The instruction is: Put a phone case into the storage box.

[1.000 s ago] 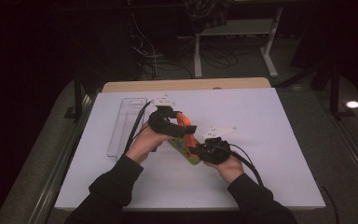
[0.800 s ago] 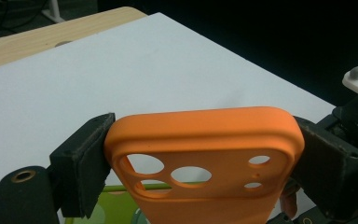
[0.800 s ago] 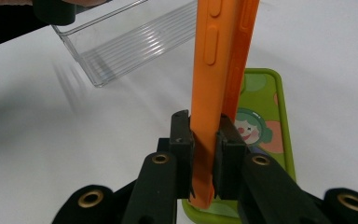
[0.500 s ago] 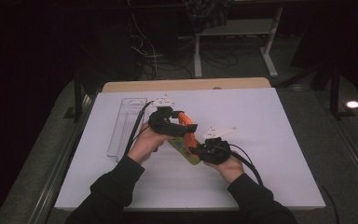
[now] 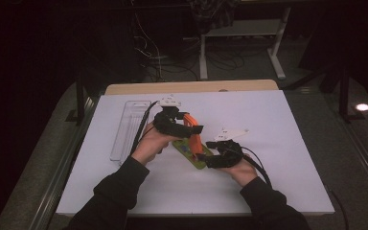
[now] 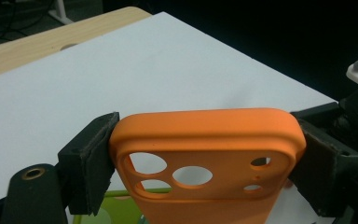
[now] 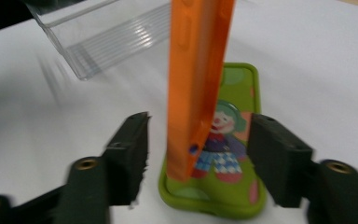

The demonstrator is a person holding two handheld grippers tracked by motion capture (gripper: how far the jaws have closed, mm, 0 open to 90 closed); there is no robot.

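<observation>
An orange phone case (image 6: 205, 140) with camera holes stands on edge, and my left gripper (image 6: 207, 163) is shut on it, pads pressing both long sides after its jaws have just been closing. Its lower end rests on a green clown-print case (image 7: 235, 196) lying flat on the white sheet. My right gripper (image 7: 200, 154) has just been opening. Its jaws now stand apart on either side of the orange case (image 7: 196, 84) without touching it. From above, the left gripper (image 5: 191, 128) holds the orange case (image 5: 194, 136) over the green case (image 5: 189, 152), with the right gripper (image 5: 207, 157) at its near end.
A clear plastic tray (image 5: 129, 129) lies left of the hands, its ribbed corner (image 7: 107, 42) just beyond the cases. The white sheet (image 5: 278, 124) covers the table, with a wooden strip (image 5: 191, 87) along the far edge. Cables trail from both grippers.
Both hands stay almost where they were. The right gripper's jaws have parted off the lower end of the orange case; the left gripper still holds it.
</observation>
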